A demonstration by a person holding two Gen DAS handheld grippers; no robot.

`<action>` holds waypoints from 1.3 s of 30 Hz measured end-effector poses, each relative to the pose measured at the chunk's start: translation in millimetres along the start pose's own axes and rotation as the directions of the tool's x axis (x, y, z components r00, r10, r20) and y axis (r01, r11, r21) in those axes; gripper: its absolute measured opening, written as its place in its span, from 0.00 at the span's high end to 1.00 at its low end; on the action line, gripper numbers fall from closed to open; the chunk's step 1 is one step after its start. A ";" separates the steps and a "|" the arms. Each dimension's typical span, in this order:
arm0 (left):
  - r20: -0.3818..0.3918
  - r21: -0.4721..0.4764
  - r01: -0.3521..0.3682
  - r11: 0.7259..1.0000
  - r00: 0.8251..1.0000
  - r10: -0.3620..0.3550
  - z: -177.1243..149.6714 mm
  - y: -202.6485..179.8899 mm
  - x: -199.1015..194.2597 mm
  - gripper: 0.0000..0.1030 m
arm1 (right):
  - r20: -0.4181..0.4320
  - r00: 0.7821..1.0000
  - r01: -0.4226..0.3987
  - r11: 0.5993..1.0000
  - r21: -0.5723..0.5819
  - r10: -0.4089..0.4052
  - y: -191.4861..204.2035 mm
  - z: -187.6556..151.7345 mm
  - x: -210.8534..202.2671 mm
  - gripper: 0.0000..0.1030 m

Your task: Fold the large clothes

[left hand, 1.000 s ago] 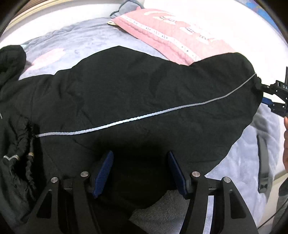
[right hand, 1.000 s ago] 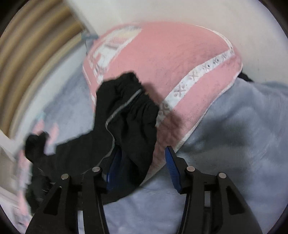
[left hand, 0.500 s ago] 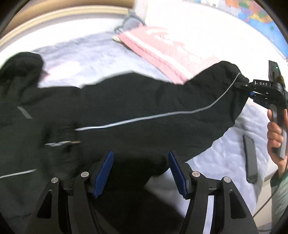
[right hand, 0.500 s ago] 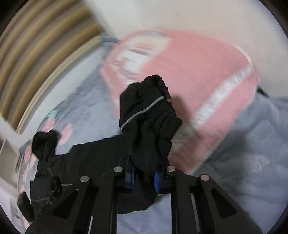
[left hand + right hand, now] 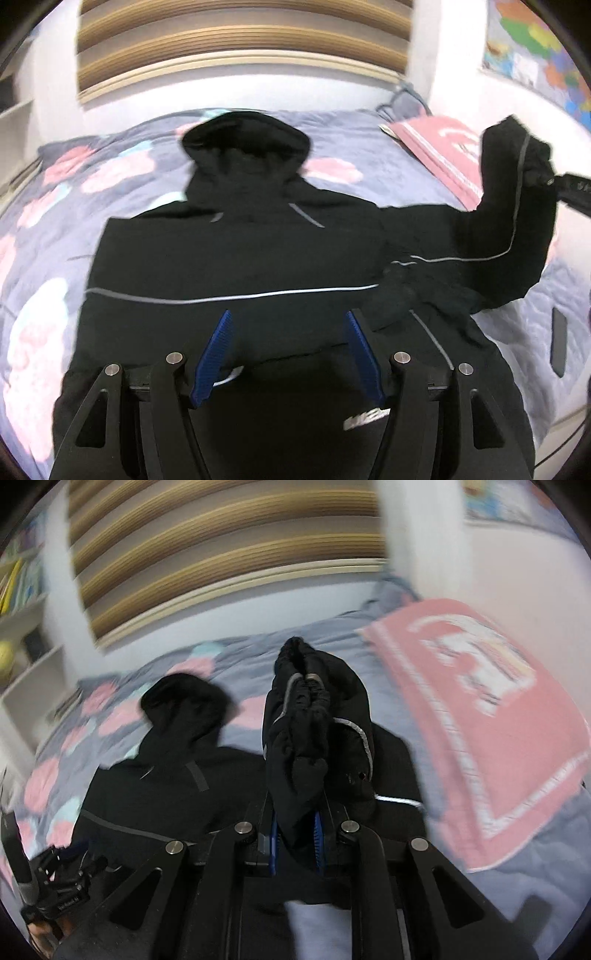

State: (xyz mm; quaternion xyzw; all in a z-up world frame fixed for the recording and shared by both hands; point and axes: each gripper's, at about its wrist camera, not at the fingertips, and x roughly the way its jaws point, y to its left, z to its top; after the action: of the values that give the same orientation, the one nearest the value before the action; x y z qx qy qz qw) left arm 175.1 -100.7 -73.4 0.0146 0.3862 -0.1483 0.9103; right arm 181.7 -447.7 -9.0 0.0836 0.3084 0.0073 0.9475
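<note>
Both tongs [image 5: 288,350] are black, with ribbed blue pads [image 5: 212,356] (silver screws at the pivots).

Both wrist views: close, downward, bed [image 5: 351,155]

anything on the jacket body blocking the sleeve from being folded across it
Nothing visible does. The right hand-held gripper pinches the sleeve cuff, lifted above the jacket; the jacket's body lies bare. The pink towel lies off to the side.

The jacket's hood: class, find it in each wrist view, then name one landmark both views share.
Left wrist view: the hood lies top centre, flat on the bedspread.
Right wrist view: the hood lies left of centre, left of the raised cuff.
Shared landmark: the pink blanket.
</note>
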 end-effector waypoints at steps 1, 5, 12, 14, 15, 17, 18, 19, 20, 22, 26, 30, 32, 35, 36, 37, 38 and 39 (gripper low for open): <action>0.011 -0.015 0.000 1.000 1.000 0.000 -2.9 13.8 -7.2 0.37 | -0.014 1.000 -0.014 0.999 -0.031 0.014 26.6 -1.4 6.4 0.82; 0.035 -0.048 0.010 0.999 0.999 -0.008 -15.8 55.5 -25.4 0.37 | -0.050 0.998 -0.047 0.990 -0.133 0.040 111.4 -11.8 33.2 0.82; 0.030 -0.121 -0.019 0.993 0.999 0.023 -52.1 123.9 -34.0 0.37 | -0.188 0.976 -0.154 0.955 -0.255 0.107 239.0 -58.4 107.5 0.82; 0.038 -0.180 -0.050 0.982 0.998 0.058 -61.4 145.0 -34.8 0.37 | -0.228 0.965 -0.191 0.942 -0.278 0.129 266.2 -77.2 131.3 0.82; 0.039 -0.209 -0.054 0.976 0.997 0.064 -64.9 156.0 -34.7 0.37 | -0.242 0.961 -0.202 0.936 -0.288 0.133 278.1 -86.4 142.6 0.82; 0.036 -0.263 -0.046 0.964 0.998 0.058 -71.3 176.6 -33.4 0.37 | -0.277 0.951 -0.222 0.931 -0.290 0.141 297.0 -105.3 167.8 0.82; 0.030 -0.283 -0.042 0.958 0.998 0.053 -73.9 184.8 -31.3 0.37 | -0.293 0.947 -0.219 0.932 -0.287 0.133 303.5 -114.5 180.1 0.82; 0.023 -0.293 -0.042 0.955 0.998 0.051 -75.3 188.7 -28.8 0.37 | -0.301 0.947 -0.208 0.933 -0.294 0.117 308.3 -122.3 189.9 0.82; 0.011 -0.301 -0.047 0.952 0.999 0.053 -76.5 194.0 -25.1 0.37 | -0.302 0.948 -0.199 0.932 -0.303 0.104 310.6 -127.9 196.7 0.82; 0.001 -0.304 -0.050 0.951 0.999 0.053 -76.9 197.6 -20.9 0.37 | -0.294 0.953 -0.174 0.928 -0.329 0.075 316.2 -137.5 207.7 0.81; -0.016 -0.311 -0.012 0.950 1.000 0.007 -75.0 199.0 -14.3 0.37 | -0.310 0.945 -0.209 0.923 -0.324 0.105 311.0 -133.5 201.9 0.72; -0.003 -0.325 0.098 0.941 0.994 -0.105 -63.9 196.0 -12.6 0.37 | -0.284 0.944 -0.250 0.925 -0.287 0.167 286.2 -125.7 165.8 0.48; -0.006 -0.319 0.150 0.936 0.987 -0.161 -54.3 190.6 -8.1 0.37 | -0.243 0.951 -0.255 0.930 -0.265 0.192 264.1 -123.7 141.0 0.48; -0.015 -0.309 0.202 0.929 0.976 -0.217 -39.4 175.5 3.9 0.37 | -0.192 0.966 -0.216 0.945 -0.243 0.172 233.6 -123.1 116.9 0.47; -0.016 -0.313 0.225 0.923 0.970 -0.242 -34.9 171.6 9.5 0.37 | -0.179 0.970 -0.204 0.951 -0.234 0.164 223.5 -124.1 110.2 0.47; -0.020 -0.319 0.248 0.915 0.963 -0.268 -30.8 168.1 16.1 0.37 | -0.172 0.973 -0.192 0.956 -0.222 0.155 212.3 -125.0 105.4 0.47; -0.030 -0.327 0.265 0.907 0.957 -0.290 -25.8 163.1 26.3 0.37 | -0.171 0.974 -0.180 0.962 -0.204 0.147 198.1 -126.7 100.4 0.47; -0.037 -0.333 0.265 0.905 0.955 -0.294 -23.5 161.0 31.9 0.37 | -0.170 0.975 -0.174 0.966 -0.191 0.142 189.7 -128.0 96.7 0.47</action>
State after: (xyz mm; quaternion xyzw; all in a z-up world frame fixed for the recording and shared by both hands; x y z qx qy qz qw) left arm 225.0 48.2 -126.7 -0.1844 0.4424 -0.2109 0.8519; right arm 192.2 -234.6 -136.4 0.0093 0.3709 0.1215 0.9206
